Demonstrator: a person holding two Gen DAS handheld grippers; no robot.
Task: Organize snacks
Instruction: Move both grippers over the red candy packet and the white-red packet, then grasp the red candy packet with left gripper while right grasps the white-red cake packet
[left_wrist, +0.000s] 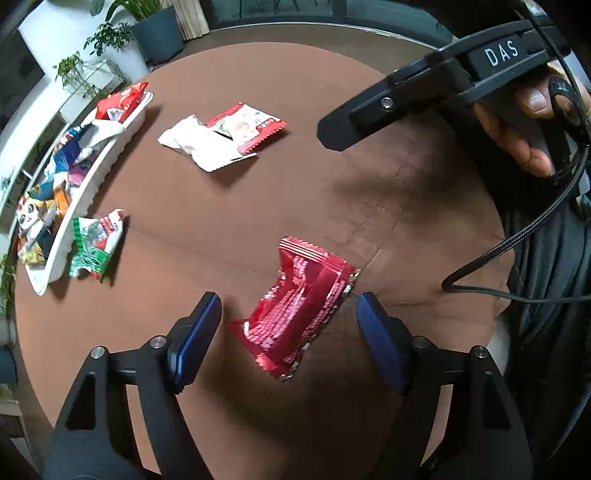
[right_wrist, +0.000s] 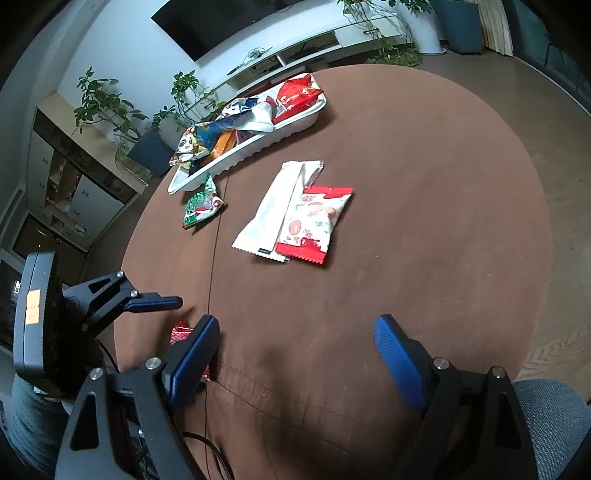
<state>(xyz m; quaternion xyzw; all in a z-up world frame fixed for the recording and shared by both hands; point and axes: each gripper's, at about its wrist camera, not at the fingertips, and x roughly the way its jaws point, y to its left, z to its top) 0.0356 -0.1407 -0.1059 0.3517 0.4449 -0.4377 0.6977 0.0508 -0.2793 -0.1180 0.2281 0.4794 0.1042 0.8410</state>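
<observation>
Brown cloth covers the round table (left_wrist: 332, 206); a white tray (right_wrist: 236, 157) at its far edge already holds snacks. The left gripper (left_wrist: 288, 321) straddles a red packet (left_wrist: 299, 310), jaws apart, pads not touching. The right gripper (right_wrist: 295, 354) gapes empty. Crinkly foil could slip sideways if the pinch lands off-centre.

L tongs (left_wrist: 288, 314) open w/ crinkled red foil snack packet (left_wrist: 299, 310) between blue pads, untouched, round brown desk (left_wrist: 332, 192), white plastic tray (left_wrist: 92, 173) far left w/ snacks
</observation>
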